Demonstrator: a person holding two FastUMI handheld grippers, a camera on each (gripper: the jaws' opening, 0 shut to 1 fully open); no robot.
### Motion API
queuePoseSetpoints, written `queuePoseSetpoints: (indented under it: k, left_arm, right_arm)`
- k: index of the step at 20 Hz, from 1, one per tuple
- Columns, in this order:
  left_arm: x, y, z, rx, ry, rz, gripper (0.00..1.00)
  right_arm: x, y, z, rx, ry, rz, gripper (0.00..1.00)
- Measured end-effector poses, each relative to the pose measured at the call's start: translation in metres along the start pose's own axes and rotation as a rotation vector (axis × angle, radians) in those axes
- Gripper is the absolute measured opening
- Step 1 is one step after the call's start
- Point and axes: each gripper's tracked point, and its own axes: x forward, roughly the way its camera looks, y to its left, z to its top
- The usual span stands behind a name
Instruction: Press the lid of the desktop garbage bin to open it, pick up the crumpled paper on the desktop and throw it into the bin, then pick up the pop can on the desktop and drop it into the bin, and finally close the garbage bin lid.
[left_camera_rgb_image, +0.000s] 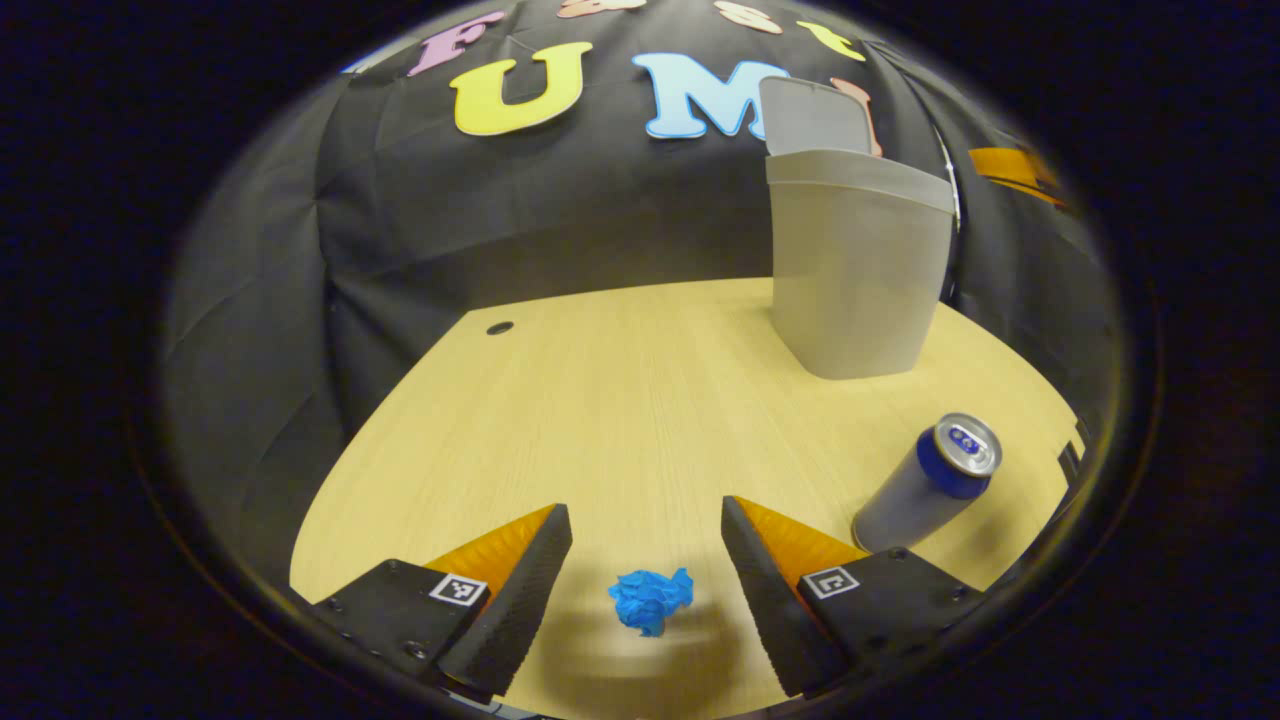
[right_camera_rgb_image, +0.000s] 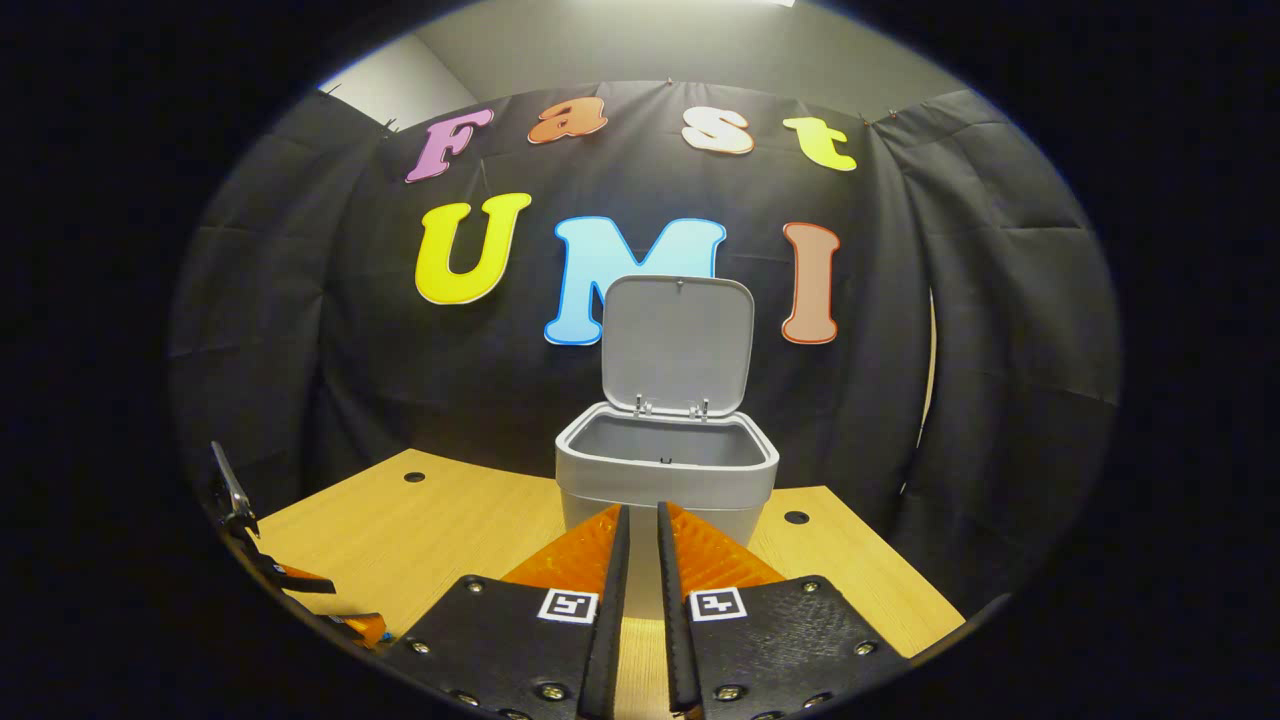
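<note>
Paper pick-up in hand. The bin (right_camera_rgb_image: 667, 470) is shown at 12 o'clock, lid (right_camera_rgb_image: 677, 345) raised. The left gripper (left_camera_rgb_image: 647, 575) is held with fingers apart astride the paper (left_camera_rgb_image: 651, 600) on the table (left_camera_rgb_image: 600, 400); closure is judged next. Can (left_camera_rgb_image: 928, 483) at 2 o'clock. Right gripper (right_camera_rgb_image: 640, 600) fingers nearly together, empty.

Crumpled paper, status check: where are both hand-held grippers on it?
Left hand-held gripper open, straddling blue crumpled paper, not gripping. Right hand-held gripper nearly shut, empty, facing bin, lid up. Pop can beside, clear.

No readable text on the can (left_camera_rgb_image: 928, 483) or the bin (right_camera_rgb_image: 667, 468).
</note>
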Motion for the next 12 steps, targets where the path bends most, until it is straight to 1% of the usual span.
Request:
queuePoseSetpoints:
  k: [1, 2, 4, 5, 6, 7, 8, 9, 10, 12]
  left_arm:
    - [0.004, 0.0, -0.005, 0.007, 0.013, -0.018, 1.0]
    - [0.007, 0.0, -0.013, 0.012, 0.026, -0.038, 0.99]
    - [0.011, -0.002, -0.023, 0.021, 0.044, -0.085, 0.99]
    - [0.013, -0.003, -0.028, 0.028, 0.052, -0.106, 0.99]
    - [0.014, -0.005, -0.032, 0.035, 0.059, -0.127, 0.98]
    - [0.014, -0.008, -0.035, 0.039, 0.065, -0.143, 1.0]
    - [0.016, -0.008, -0.038, 0.038, 0.069, -0.158, 0.95]
    - [0.016, -0.009, -0.041, 0.037, 0.076, -0.168, 0.95]
    - [0.018, -0.006, -0.044, 0.04, 0.083, -0.168, 0.99]
    - [0.021, -0.003, -0.051, 0.043, 0.094, -0.159, 1.0]
  right_arm:
    - [-0.001, 0.001, 0.0, 0.013, 0.006, -0.018, 0.2]
    - [-0.002, 0.001, -0.001, 0.024, 0.013, -0.041, 0.27]
    - [-0.005, 0.004, -0.002, 0.05, 0.027, -0.073, 0.3]
    - [-0.007, 0.005, -0.002, 0.056, 0.03, -0.096, 0.53]
    - [-0.01, 0.002, -0.001, 0.056, 0.031, -0.124, 0.63]
    - [-0.01, 0.005, 0.002, 0.057, 0.03, -0.133, 0.68]
    - [-0.014, 0.007, 0.005, 0.054, 0.025, -0.144, 0.74]
    - [-0.016, 0.008, 0.009, 0.045, 0.017, -0.157, 0.89]
    - [-0.018, 0.009, 0.011, 0.034, 0.011, -0.161, 0.9]
    - [-0.019, 0.013, 0.01, 0.007, 0.013, -0.15, 0.89]
